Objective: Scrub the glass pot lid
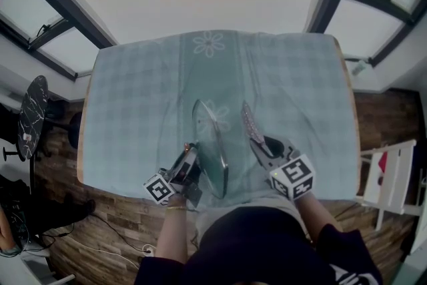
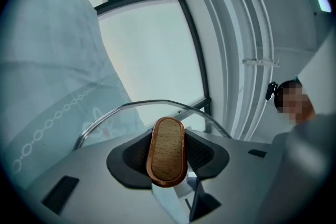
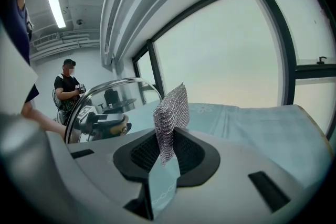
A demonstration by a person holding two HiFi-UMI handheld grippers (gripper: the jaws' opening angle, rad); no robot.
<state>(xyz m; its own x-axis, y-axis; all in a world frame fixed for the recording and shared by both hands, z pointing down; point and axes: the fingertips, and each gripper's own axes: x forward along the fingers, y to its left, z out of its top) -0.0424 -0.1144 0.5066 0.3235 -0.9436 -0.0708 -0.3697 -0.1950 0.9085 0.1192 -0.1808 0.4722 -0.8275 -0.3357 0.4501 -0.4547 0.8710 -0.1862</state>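
The left gripper (image 1: 189, 157) clamps the lid (image 1: 211, 143) by its wooden knob (image 2: 167, 152), on edge. Right of the lid, the right gripper (image 1: 259, 142) clamps a metal scrubber (image 1: 247, 119).

The round clear glass pot lid (image 1: 212, 147) is smooth and glossy, edged with a polished metal rim that mirrors the room. Its oval wooden knob (image 2: 167, 150) shows fine grain under a satin varnish. The silver metal mesh scrubber (image 3: 171, 113) looks rough and glittery. The left hand-held gripper (image 2: 167, 159) and the right hand-held gripper (image 3: 167, 155) have matt grey plastic shells and black ribbed pads. The pale green checked tablecloth (image 1: 133, 103) is soft, matt fabric.
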